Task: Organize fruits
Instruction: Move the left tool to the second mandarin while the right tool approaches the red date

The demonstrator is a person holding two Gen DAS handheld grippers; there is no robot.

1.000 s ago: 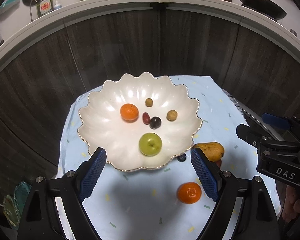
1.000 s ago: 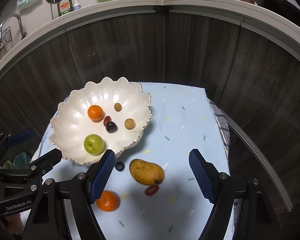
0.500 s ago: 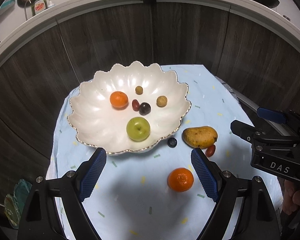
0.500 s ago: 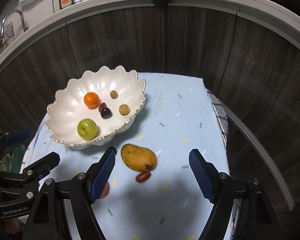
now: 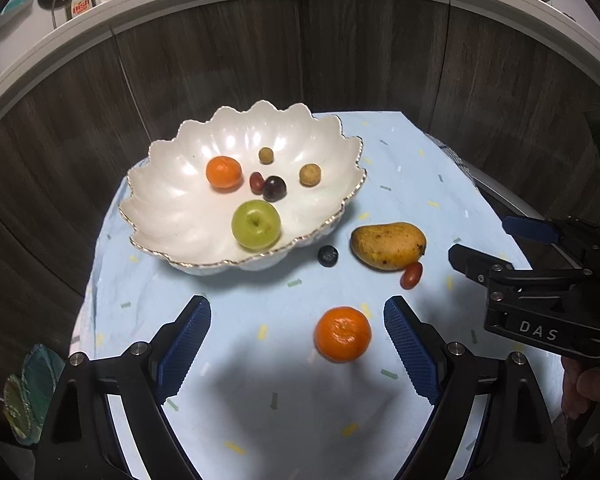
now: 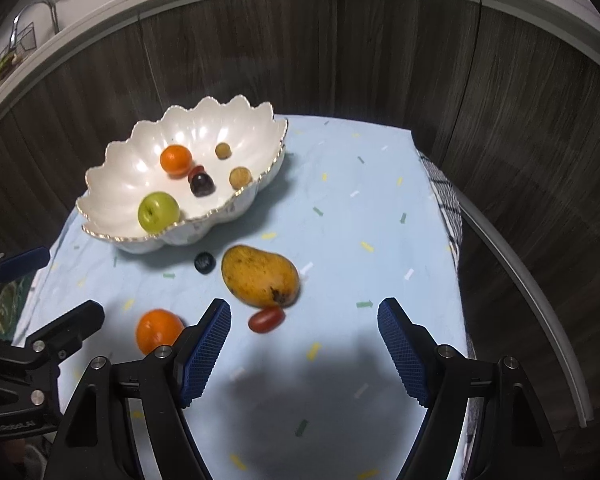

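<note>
We note both grippers released: left gripper [image 5: 296,348] over the loose orange [image 5: 342,334], right gripper [image 6: 304,344] near the mango [image 6: 260,276], beside the bowl [image 5: 160,204].

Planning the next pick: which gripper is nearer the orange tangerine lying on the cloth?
Left. The orange tangerine sits just ahead between the left gripper fingers; the right gripper is off to its right.

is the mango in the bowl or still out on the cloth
Out. The mango lies on the blue cloth beside the white bowl, next to a blueberry.
</note>
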